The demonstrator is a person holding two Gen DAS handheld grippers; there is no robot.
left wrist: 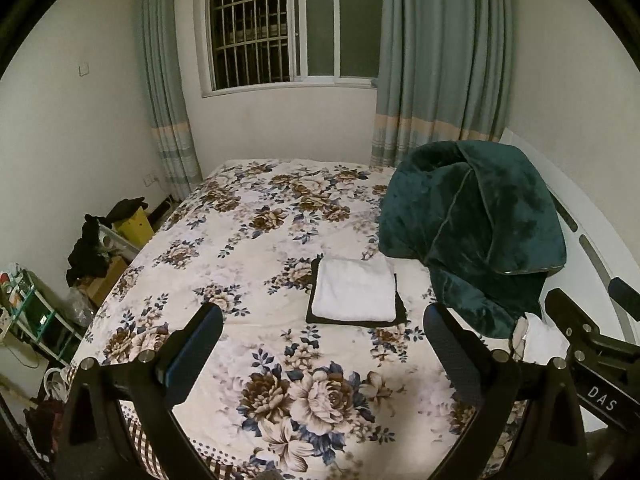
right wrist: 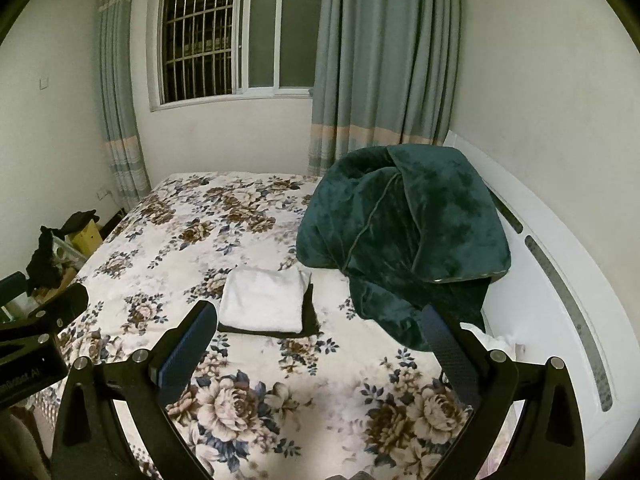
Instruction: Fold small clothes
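Note:
A folded white cloth (left wrist: 354, 290) lies on top of a folded black cloth (left wrist: 401, 307) on the floral bed sheet (left wrist: 248, 240); the pair also shows in the right wrist view, white (right wrist: 264, 298) over black (right wrist: 310, 312). My left gripper (left wrist: 323, 330) is open and empty, held above the bed just short of the stack. My right gripper (right wrist: 318, 330) is open and empty, also short of the stack. A crumpled white piece (left wrist: 540, 340) lies under the green blanket's edge, also seen in the right wrist view (right wrist: 490, 338).
A bulky dark green blanket (left wrist: 476, 236) is heaped on the bed's right side against the white headboard (right wrist: 560, 248). Clutter, boxes and dark clothes (left wrist: 92, 248) stand on the floor to the left. The window and curtains are at the far wall.

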